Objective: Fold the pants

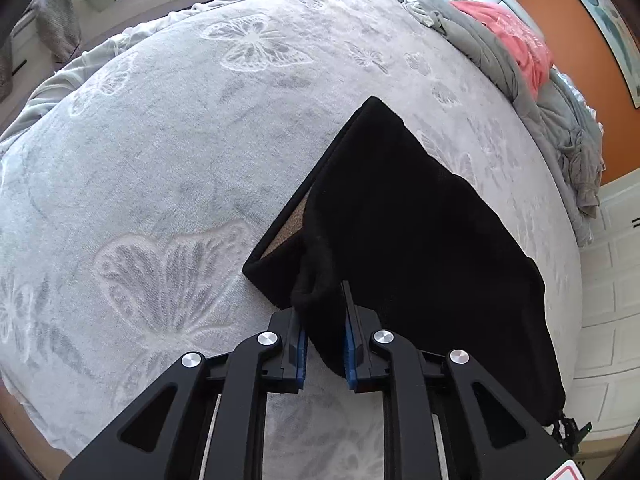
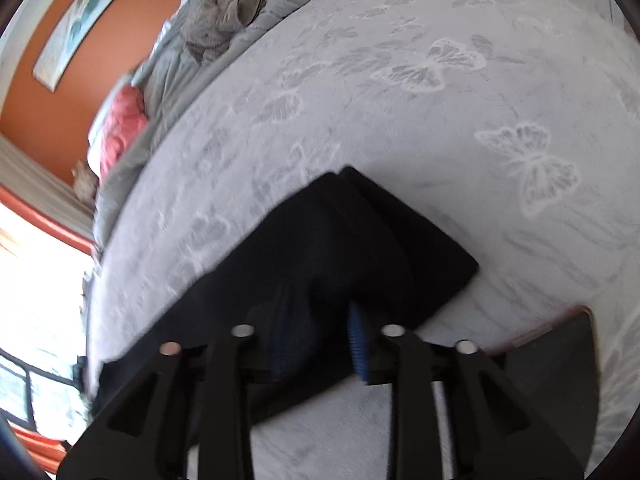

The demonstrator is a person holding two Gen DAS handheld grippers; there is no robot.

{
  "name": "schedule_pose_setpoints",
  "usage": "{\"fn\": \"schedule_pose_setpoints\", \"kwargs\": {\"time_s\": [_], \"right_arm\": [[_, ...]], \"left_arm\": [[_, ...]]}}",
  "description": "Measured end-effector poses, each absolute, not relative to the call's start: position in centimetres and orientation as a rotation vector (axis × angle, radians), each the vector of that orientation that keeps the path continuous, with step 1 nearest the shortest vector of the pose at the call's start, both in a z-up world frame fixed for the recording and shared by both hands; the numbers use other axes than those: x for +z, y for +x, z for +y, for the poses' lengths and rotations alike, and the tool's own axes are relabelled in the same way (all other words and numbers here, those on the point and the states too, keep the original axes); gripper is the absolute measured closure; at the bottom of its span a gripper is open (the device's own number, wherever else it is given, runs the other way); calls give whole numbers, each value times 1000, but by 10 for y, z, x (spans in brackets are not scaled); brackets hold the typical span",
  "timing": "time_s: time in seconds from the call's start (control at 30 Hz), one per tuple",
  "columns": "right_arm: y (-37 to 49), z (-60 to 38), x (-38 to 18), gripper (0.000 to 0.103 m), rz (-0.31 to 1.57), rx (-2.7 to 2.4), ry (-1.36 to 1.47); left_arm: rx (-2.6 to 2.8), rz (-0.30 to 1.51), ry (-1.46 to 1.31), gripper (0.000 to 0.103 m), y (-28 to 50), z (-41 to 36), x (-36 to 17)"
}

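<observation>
So we've got the black pants (image 1: 420, 232) lying on the bed (image 1: 168, 152), over the grey butterfly-print cover, toward the bed's near edge. They're folded into a rough wedge shape, with one pointed corner reaching out toward the middle of the bed. Along the wedge's left edge in the left wrist view a strip of tan lining shows.

Our left gripper (image 1: 326, 344) has a bunched-up bit of the pants' near corner sitting between its blue pads (image 1: 350, 350), and the fingers are closed in on that fabric from both sides, so it's pinching the cloth.

The right wrist view is pretty blurry. Our right gripper (image 2: 320, 340) also has black fabric bunched between its fingers, with a blue pad (image 2: 358, 340) showing on one side and the cloth covering most of the other, so it looks like it's clamped on the pants too.

At the far edge of the bed there's a heap of grey bedding (image 1: 500, 60) with a pink garment (image 1: 520, 48) on top of it, against an orange wall (image 2: 52, 92) with a picture (image 2: 80, 12).
</observation>
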State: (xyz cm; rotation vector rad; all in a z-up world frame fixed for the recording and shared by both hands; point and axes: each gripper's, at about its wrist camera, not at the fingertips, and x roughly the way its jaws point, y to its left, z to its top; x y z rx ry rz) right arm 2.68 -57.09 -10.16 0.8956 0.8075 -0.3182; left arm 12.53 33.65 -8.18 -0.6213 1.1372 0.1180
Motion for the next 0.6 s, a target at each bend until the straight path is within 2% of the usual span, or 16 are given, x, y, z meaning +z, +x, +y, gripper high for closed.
{"fn": "schedule_pose_setpoints", "kwargs": {"time_s": [0.07, 0.17, 0.23, 0.3, 0.37, 0.4, 0.47, 0.5, 0.53, 0.6], "right_arm": [[45, -569, -93, 101, 829, -366, 867], [42, -541, -10, 100, 577, -225, 753], [30, -527, 18, 99, 521, -250, 588], [34, -539, -11, 98, 653, -354, 525], [35, -567, -78, 97, 896, -416, 642], [28, -570, -94, 97, 960, -468, 629], [11, -558, -82, 88, 900, -508, 568], [4, -548, -68, 73, 865, -576, 501], [0, -533, -49, 51, 824, -653, 401], [1, -510, -15, 32, 726, -698, 272]], "left_arm": [[136, 1153, -608, 87, 126, 339, -83], [148, 1158, -608, 87, 130, 336, -82], [146, 1162, -602, 87, 137, 336, -83], [144, 1165, -586, 87, 137, 335, -86], [145, 1163, -577, 86, 136, 334, -91], [141, 1160, -575, 86, 138, 332, -92], [122, 1143, -580, 83, 134, 331, -90], [112, 1141, -575, 82, 133, 331, -89], [102, 1137, -577, 81, 131, 331, -88], [84, 1127, -593, 73, 129, 333, -87]]}}
